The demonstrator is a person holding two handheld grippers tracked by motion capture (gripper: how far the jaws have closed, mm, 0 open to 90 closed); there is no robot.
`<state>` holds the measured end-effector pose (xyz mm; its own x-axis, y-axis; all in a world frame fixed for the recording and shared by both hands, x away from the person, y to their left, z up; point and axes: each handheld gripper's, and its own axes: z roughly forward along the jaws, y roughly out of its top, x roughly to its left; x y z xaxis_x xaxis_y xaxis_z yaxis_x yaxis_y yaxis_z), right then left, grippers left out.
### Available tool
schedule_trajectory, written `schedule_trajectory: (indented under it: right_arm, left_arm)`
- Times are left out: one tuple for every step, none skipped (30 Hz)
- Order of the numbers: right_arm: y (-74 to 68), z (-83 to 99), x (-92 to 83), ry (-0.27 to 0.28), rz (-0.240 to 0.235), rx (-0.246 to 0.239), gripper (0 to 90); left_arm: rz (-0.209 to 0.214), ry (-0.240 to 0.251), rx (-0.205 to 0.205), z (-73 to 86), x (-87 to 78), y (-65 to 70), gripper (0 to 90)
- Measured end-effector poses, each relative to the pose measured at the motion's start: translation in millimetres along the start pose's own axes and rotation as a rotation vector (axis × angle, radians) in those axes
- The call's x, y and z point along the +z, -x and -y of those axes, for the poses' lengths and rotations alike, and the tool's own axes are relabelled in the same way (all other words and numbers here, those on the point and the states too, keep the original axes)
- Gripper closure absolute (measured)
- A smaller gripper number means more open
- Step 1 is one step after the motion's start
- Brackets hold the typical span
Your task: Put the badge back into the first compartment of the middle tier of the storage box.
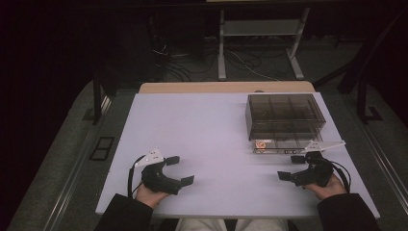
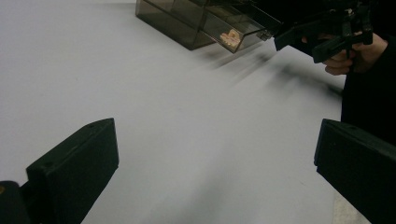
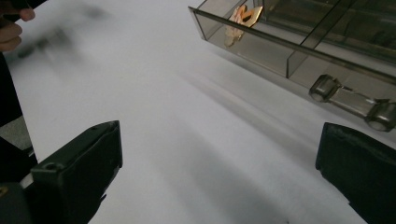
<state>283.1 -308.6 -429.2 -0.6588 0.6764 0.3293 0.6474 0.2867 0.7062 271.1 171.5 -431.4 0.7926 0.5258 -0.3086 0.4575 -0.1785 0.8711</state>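
Drawers make up the smoky clear plastic organizer box [image 1: 285, 118] that stands on the white table [image 1: 207, 130], ahead of your right gripper [image 1: 292, 168] and far off to the right of your left gripper [image 1: 180, 170]. Its bottom drawer [image 3: 280, 42] is pulled out toward you, and a small orange-and-cream item [image 3: 243, 18] lies in that drawer's left compartment; what it is cannot be made out. The drawer's clear handle [image 3: 352, 100] sits just beyond your right gripper's jaws, not touching them.

Both of your grippers are spread wide with nothing between the jaws, each one low over bare tabletop near your edge. From your left gripper's camera, your right hand [image 2: 355, 49] shows beside the open drawer. Beyond the table, cables [image 1: 192, 62] and a metal stand [image 1: 260, 43] lie on the dark floor.
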Motion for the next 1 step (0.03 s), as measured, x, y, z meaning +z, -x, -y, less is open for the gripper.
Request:
schedule_trajectory:
  right_arm:
    - [0.0,0.4,0.4,0.002,0.0,-0.002,0.1]
  left_arm:
    - [0.0,0.002,-0.004,0.0,0.2,0.1,0.0]
